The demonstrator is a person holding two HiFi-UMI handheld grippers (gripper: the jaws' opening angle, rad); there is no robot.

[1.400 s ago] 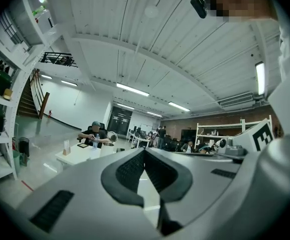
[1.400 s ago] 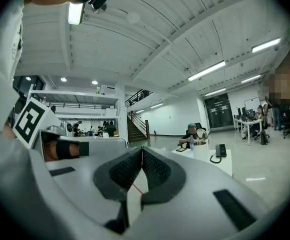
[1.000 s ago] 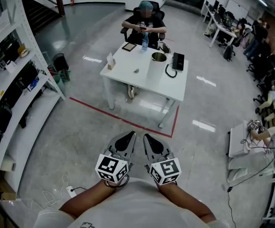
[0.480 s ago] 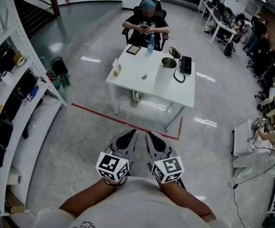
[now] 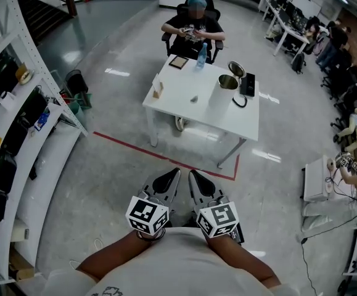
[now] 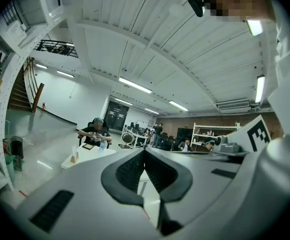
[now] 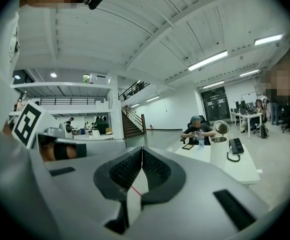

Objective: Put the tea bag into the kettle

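Left claw (image 5: 173, 175): jaws pressed together at the tips, nothing between the pads. Right claw (image 5: 193, 176): same, pinched closed and empty. Both touch nothing and hang over bare floor (image 5: 113, 165).

Pose: the two claws sit side by side, tips nearly meeting, and both point roughly level across the room towards 12 o'clock. Marker cubes face up. Bare forearms (image 5: 113, 258) are tucked in close to the torso at 6 o'clock in the head view.

Outward: the red tape line (image 5: 135, 148) on the floor lies between the claws and the white worktop (image 5: 184, 106), which is well apart at 12 o'clock.

Kettle (image 5: 222, 92) stands upright on the worktop's 3 o'clock side with its lid flipped open. A black unit with a cord (image 5: 248, 85) is just beside it at 2 o'clock. A small grey item (image 5: 194, 98) lies at the kettle's 9 o'clock, too small to identify. A small tan box (image 5: 158, 90) sits near the 9 o'clock edge.

A seated person (image 5: 193, 29) is on the far side at 12 o'clock, with a tablet (image 5: 181, 61) and a bottle (image 5: 201, 54) in front of them. Shelving (image 5: 18, 122) runs along 9 o'clock.
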